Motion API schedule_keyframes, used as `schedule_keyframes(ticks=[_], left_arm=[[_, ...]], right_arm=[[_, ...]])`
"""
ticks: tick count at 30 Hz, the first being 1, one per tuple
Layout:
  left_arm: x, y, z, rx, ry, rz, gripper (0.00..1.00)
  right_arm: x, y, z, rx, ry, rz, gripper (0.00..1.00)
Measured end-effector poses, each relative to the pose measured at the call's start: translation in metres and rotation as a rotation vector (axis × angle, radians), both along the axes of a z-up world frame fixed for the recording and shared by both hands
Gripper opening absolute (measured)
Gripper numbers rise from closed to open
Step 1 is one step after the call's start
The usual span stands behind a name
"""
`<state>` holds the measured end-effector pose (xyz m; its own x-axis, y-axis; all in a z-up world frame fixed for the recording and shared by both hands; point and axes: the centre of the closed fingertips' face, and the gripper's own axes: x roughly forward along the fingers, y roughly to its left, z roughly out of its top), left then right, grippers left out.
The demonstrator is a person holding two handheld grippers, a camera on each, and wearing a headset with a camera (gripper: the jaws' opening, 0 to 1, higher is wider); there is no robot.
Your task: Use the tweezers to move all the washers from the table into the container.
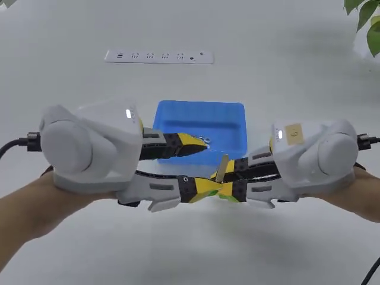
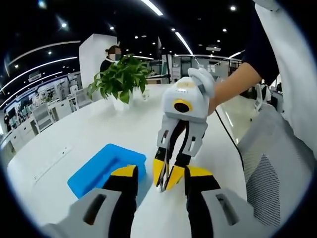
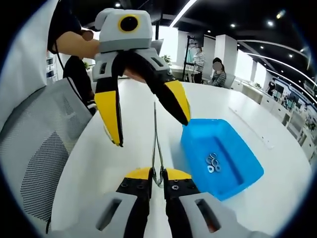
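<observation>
My right gripper [image 1: 230,178] [image 3: 157,179] is shut on thin metal tweezers [image 3: 155,144] [image 1: 222,169], whose tips point away from it. My left gripper [image 1: 212,166] [image 2: 161,173] faces it with its jaws wide open, one on each side of the tweezers. In the right gripper view the left gripper [image 3: 152,130] hangs over the tweezers' far end. In the left gripper view the right gripper [image 2: 164,181] meets my own jaws tip to tip. Just behind both stands the blue container [image 1: 225,127] [image 2: 99,168] [image 3: 235,148], holding several washers [image 3: 213,163] [image 1: 205,141].
A white power strip [image 1: 158,56] lies at the back of the white table [image 1: 190,249]. Plant leaves [image 1: 365,24] reach in at the far right corner; a potted plant [image 2: 121,77] stands on the table. A grey mesh chair [image 3: 34,163] [image 2: 277,168] is behind the person.
</observation>
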<state>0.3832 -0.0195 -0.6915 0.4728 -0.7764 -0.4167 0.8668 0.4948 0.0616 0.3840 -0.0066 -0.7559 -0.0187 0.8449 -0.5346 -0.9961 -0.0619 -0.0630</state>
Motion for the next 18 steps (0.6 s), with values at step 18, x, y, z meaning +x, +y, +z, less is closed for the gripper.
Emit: schedule_keyframes(ticks=[18], left_arm=[[-0.01, 0.038, 0.011, -0.083, -0.014, 0.155, 0.5]], right_arm=[[0.009, 0.009, 0.058, 0.077, -0.027, -0.048, 0.1]])
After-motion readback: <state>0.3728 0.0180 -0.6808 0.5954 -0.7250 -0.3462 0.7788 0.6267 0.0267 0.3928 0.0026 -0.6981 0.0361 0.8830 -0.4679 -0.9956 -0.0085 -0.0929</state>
